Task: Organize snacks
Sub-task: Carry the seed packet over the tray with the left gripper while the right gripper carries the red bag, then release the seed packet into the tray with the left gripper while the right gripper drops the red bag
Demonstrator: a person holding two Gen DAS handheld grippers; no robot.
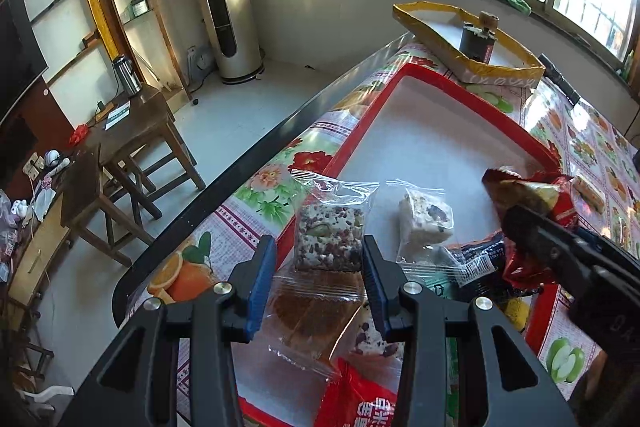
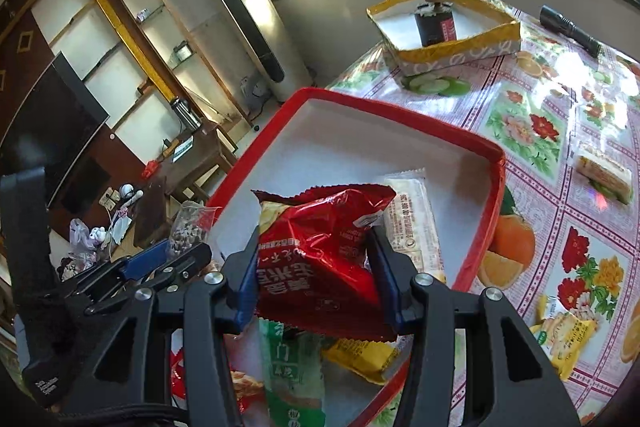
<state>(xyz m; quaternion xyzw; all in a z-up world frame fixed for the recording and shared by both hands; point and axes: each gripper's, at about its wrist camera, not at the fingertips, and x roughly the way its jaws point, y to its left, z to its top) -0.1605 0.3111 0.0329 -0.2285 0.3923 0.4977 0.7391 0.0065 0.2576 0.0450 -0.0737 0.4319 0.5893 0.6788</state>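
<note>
A bench [image 2: 532,99] under flowered oilcloth, near windows and a tall air conditioner [image 2: 236,7], carries the red tray [image 2: 400,115] of snacks, above which the right tool [image 2: 316,267] is clamped on a red packet [image 2: 320,239] and the left tool [image 1: 320,279] grips a clear-wrapped nut bar [image 1: 328,239].

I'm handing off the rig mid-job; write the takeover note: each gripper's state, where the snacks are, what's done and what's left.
Left gripper: fingers closed on a clear-wrapped nut-and-seed bar, held above the red tray.
Right gripper: fingers closed on a red snack bag, also above the tray.
In the tray: several wrapped snacks, including a white nougat piece and a brown cake slice.
On the tablecloth outside the tray: a wrapped sandwich cake and a yellow packet.
Done: most snacks gathered.
Left: set both held packs down, collect the two outside.
</note>
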